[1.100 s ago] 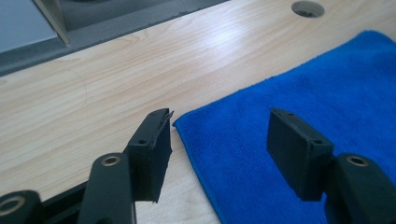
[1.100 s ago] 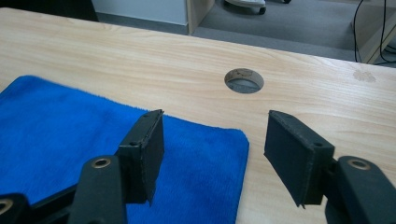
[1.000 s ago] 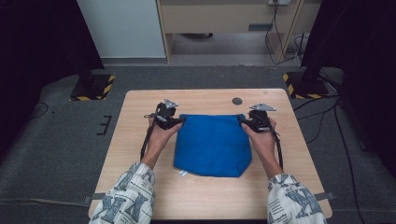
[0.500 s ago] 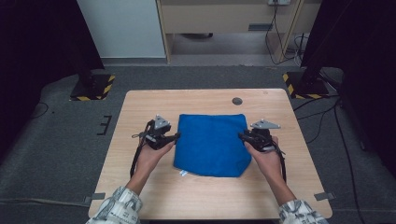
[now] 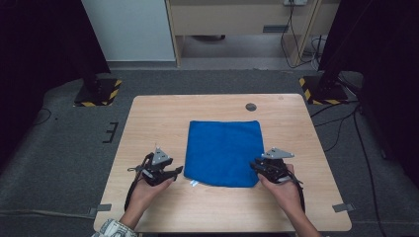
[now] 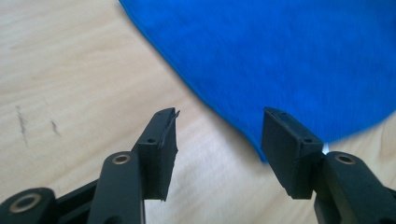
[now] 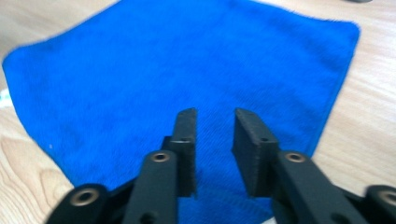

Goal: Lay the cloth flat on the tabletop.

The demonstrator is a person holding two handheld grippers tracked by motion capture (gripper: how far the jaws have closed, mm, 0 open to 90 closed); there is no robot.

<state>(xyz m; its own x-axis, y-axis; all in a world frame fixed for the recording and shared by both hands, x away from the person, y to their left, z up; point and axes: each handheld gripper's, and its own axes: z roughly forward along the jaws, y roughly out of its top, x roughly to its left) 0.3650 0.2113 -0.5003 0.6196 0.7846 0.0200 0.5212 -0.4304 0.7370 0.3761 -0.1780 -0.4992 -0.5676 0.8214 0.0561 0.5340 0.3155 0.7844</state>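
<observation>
A pale wooden table [image 5: 148,128] stands on grey carpet, with a cabinet and white panel beyond it at 12 o'clock and dark curtains at 9 and 3 o'clock. In the high view, a blue cloth [image 5: 223,152] lies flat, folded to a rough square, at the table's middle. A small dark disc [image 5: 251,106] sits near the far edge, at 1 o'clock from the cloth and apart from it. The left gripper [image 5: 174,171] lies at 8 o'clock from the cloth's centre, just beside its near left corner, where a small white tag [image 5: 193,183] peeks out. The right gripper [image 5: 256,165] is at 4 o'clock, its tips over the cloth's near right corner.

In the left gripper view, the 2 jaws stand apart with bare wood between them; the cloth's edge runs from 11 o'clock toward 4 o'clock, passing behind the right jaw.

In the right gripper view, the jaws stand a narrow gap apart above the cloth, having just opened slightly after closing; nothing is pinched between them, and the blue fabric spreads ahead toward 12 o'clock.
</observation>
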